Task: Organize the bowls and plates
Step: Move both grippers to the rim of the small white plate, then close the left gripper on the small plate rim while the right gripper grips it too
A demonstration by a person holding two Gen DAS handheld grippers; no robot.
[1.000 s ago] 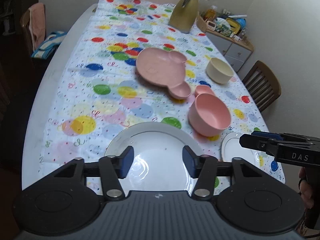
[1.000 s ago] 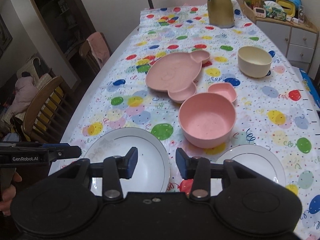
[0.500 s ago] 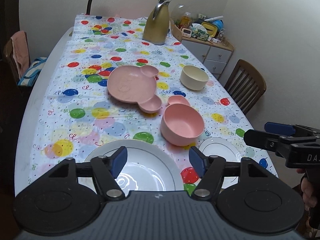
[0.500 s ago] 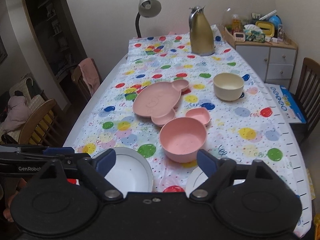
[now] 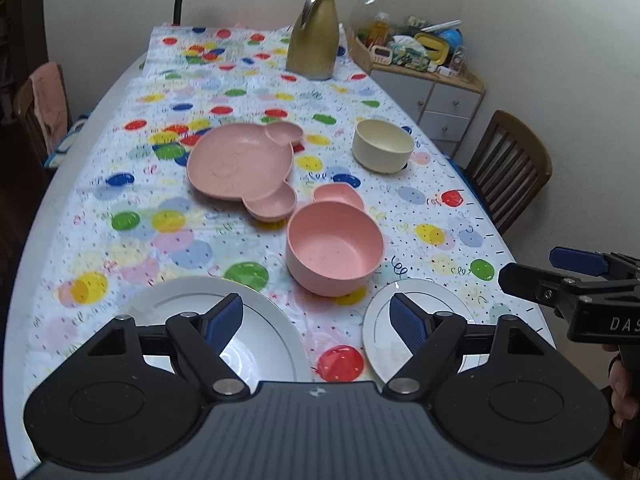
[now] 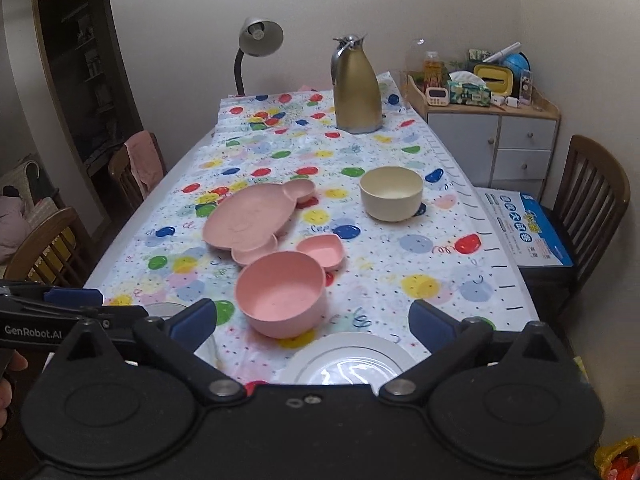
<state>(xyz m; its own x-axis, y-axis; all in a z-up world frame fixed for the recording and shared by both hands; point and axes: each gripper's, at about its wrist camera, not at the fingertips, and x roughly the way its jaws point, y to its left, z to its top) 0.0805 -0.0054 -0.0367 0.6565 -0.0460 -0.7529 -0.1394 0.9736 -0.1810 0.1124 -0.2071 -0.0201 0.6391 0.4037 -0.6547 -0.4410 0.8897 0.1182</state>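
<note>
At table's near edge, left gripper (image 5: 316, 318) & right gripper (image 6: 313, 322) spread wide, empty — small plate (image 6: 352, 360) probably clear below.

A long table with a rounded white edge (image 5: 28, 264) wears a plastic cloth dotted with coloured balloons (image 5: 248, 92). On it sit a large white plate (image 5: 192, 300), a small white plate (image 6: 352, 356), a deep pink bowl (image 5: 335, 253), a small pink dish (image 6: 320, 251), a pink bear-shaped divided plate (image 5: 240, 164), a cream bowl (image 5: 383, 150) and a gold jug (image 6: 356, 90).

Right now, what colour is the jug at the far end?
Gold jug with silver top; right wrist view.
</note>
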